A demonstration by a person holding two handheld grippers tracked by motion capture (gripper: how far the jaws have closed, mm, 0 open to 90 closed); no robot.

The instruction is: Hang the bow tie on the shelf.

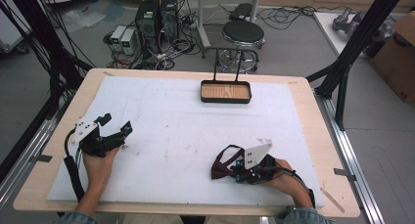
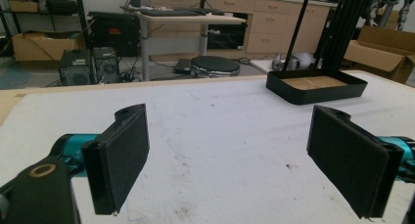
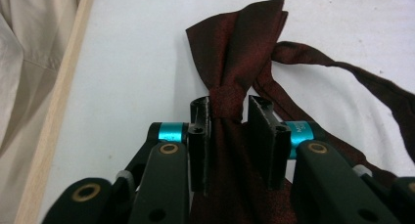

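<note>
The dark red bow tie [image 3: 235,53] lies on the white sheet [image 1: 186,136] near the table's [image 1: 303,92] near edge, toward its right corner, its knot pinched between the jaws of my right gripper [image 3: 229,117]. My left gripper [image 2: 230,155] rests near the left edge, jaws wide apart on nothing. A black tray [image 1: 225,99] with a wooden floor sits at the far edge.

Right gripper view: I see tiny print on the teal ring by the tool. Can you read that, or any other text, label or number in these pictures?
Nothing can be read for certain.
Teal ring on the right tool, which grips the dark red bow tie: small dark print, too blurred to read.
Brown cardboard box on the floor: a dark mark, too small to read.
Black wood-bottomed tray: no text seen.
</note>
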